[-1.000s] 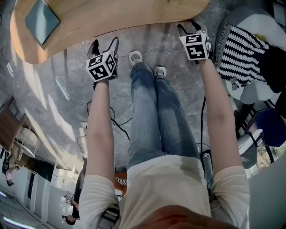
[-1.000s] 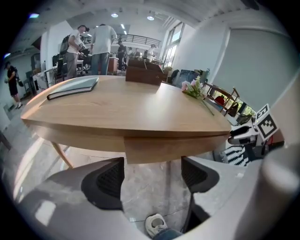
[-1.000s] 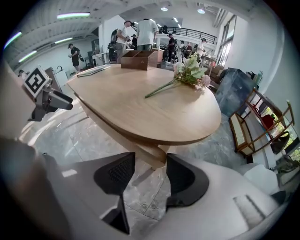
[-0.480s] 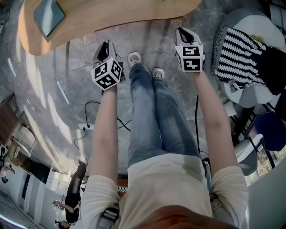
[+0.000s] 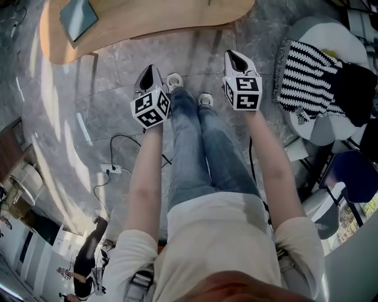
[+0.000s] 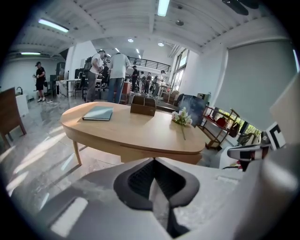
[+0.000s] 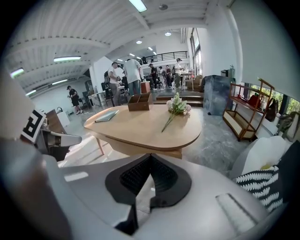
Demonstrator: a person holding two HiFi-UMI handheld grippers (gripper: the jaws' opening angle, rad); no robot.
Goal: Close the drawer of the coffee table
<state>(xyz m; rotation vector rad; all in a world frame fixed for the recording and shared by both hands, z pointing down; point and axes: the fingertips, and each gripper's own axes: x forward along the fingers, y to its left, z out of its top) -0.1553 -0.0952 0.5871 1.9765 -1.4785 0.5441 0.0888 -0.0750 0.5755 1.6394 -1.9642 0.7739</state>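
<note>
- The left gripper [image 5: 149, 71] is holding its jaws pressed together, gripping nothing.
- The right gripper [image 5: 232, 56] is showing its jaws shut too, and empty.
- The coffee table [image 6: 140, 133] is standing ahead of both grippers, apart from them.
- Its drawer [image 6: 133, 153] is sitting straight beyond the jaw tips, untouched, its front lying tucked under the tabletop's edge.
- A book [image 6: 98, 114], a wooden box [image 6: 143, 105] and flowers [image 6: 182, 118] are resting farther off on the tabletop.

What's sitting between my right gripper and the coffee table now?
Nothing: only bare grey floor separates the right gripper from the coffee table, as the head view shows.
</note>
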